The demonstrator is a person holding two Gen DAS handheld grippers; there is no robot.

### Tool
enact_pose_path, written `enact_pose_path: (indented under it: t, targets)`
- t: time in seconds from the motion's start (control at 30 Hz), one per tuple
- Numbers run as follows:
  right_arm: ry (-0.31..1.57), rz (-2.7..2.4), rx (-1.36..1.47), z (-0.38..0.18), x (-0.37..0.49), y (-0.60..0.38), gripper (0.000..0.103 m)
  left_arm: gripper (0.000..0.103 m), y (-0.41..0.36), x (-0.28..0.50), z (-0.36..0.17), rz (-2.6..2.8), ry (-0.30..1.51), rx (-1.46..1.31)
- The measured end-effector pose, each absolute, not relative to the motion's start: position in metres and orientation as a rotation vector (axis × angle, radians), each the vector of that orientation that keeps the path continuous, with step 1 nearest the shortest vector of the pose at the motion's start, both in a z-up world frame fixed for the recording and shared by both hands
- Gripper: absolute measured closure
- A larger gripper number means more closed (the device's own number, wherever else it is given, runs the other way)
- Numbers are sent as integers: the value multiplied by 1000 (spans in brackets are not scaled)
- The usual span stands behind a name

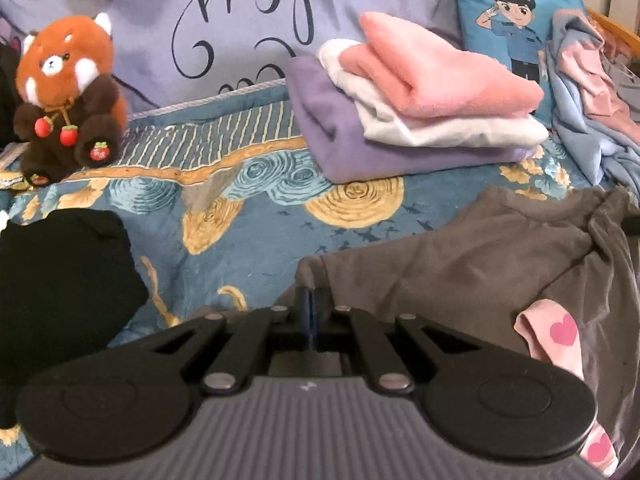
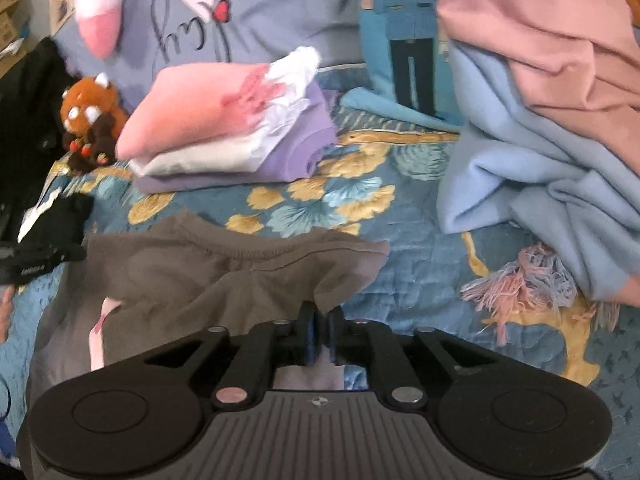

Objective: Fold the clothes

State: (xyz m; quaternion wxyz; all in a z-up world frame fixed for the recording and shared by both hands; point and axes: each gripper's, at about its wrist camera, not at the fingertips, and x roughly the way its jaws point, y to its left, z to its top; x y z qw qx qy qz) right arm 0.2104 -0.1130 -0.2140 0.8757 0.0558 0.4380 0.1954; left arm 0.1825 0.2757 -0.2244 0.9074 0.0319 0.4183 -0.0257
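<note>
Spread across bedspread (image 1: 248,232): brown garment (image 1: 472,256), near edge, pink heart-print piece (image 1: 556,336) on top. Beyond it, folded stack (image 1: 408,120) of pink, white, purple; unfolded blue-pink heap (image 2: 552,152) to right. Left gripper (image 1: 311,300) clamped tight on brown garment's shoulder corner. Right gripper (image 2: 320,320) closed around opposite corner, small gap between pads, grip looked loose. Judged as start of fold: both corners taken. Next called for firmer right pinch, then lifting both corners together, even tension, carrying over toward hem.
</note>
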Motion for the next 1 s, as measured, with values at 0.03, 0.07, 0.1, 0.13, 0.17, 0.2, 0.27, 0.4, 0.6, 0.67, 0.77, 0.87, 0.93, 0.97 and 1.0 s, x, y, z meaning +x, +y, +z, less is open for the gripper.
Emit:
enact_pose_path:
  t: [0.03,0.07,0.1,0.13,0.17,0.2,0.27,0.4,0.6,0.67,0.77,0.87,0.93,0.97,1.0]
  targets:
    - [912,402,130,-216,212,-115,58,102,276,184,-226,-54,867,66]
    - [901,394,138,-217,213,-117,54,101,276,186,-227,-55,870,67]
    - [889,386,145,-218,214,-120,50,97,277,187,-229,-55,873,68]
    - [882,384,148,-219,216,-121,50,95,277,189,-231,-51,879,72]
    - [882,386,158,-221,219,-124,49,87,277,191,-233,-48,882,84]
    - [885,388,176,-224,222,-127,46,80,276,192,-235,-47,882,102]
    - [894,395,227,-230,230,-132,45,78,273,194,-241,-56,887,125]
    - [908,416,362,-241,245,-137,45,85,281,201,-248,-62,899,35]
    - [920,390,383,-245,251,-127,98,101,293,206,-250,-76,912,-85]
    - [897,396,309,-240,245,-121,98,102,286,202,-249,-70,895,-51]
    - [867,407,264,-231,237,-121,98,102,285,196,-245,-52,867,-56]
    - [832,431,211,-216,228,-120,99,102,284,191,-238,-42,839,-52]
    - [810,441,181,-205,223,-119,99,102,283,187,-229,-40,818,-34]
    - [800,443,173,-200,221,-119,99,102,282,185,-224,-38,807,-22]
    - [785,441,160,-193,219,-119,99,102,281,184,-219,-36,796,-11]
